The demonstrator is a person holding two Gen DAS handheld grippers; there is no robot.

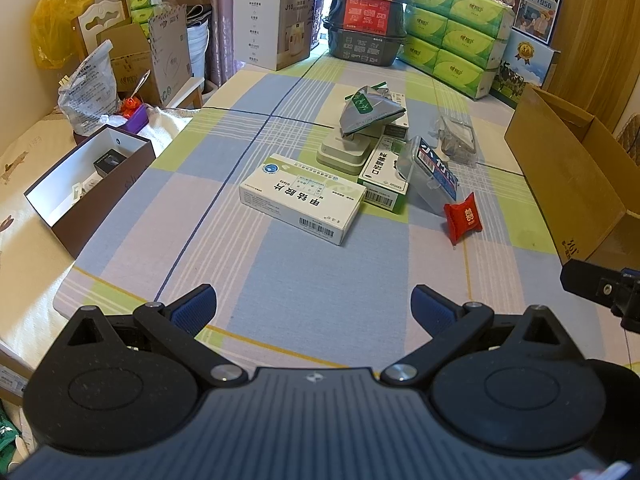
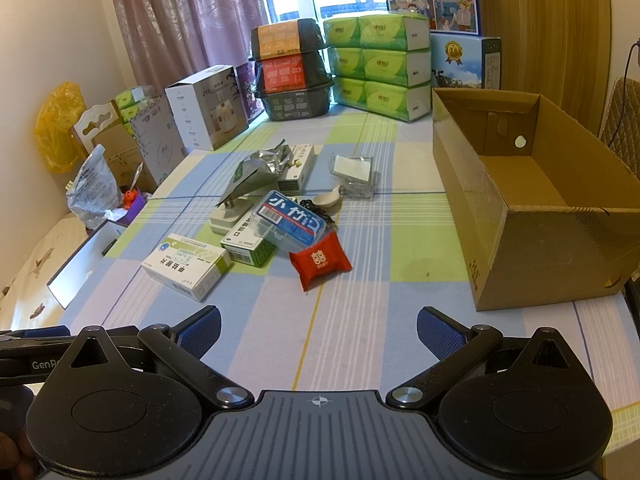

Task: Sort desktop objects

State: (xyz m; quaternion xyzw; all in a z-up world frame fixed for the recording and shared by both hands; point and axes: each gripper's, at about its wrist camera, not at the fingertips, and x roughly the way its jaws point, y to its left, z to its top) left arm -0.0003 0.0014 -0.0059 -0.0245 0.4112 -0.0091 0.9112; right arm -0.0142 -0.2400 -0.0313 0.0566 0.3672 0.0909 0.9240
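Left gripper (image 1: 314,304) and right gripper (image 2: 319,326) are hovering with jaws spread wide, holding nothing. A red foil sachet (image 2: 320,261) is lying just beside the white-and-green cardboard medicine box (image 2: 187,265), near the open brown cardboard carton (image 2: 532,216)

Small items clustered mid-counter (image 2: 360,320): white flat medicine box (image 2: 186,266) nearest left, red square candy packet (image 2: 320,260) right of it, silver crumpled foil pouch (image 2: 256,170) behind. Open brown cardboard box (image 2: 532,216) far right; open white-lined gift box (image 1: 86,184) at left edge.

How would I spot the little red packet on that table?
Start at the big open cardboard box, then look toward the heap of small items beside it. The red packet lies at the heap's near edge, the only bright red, pillow-shaped thing there.
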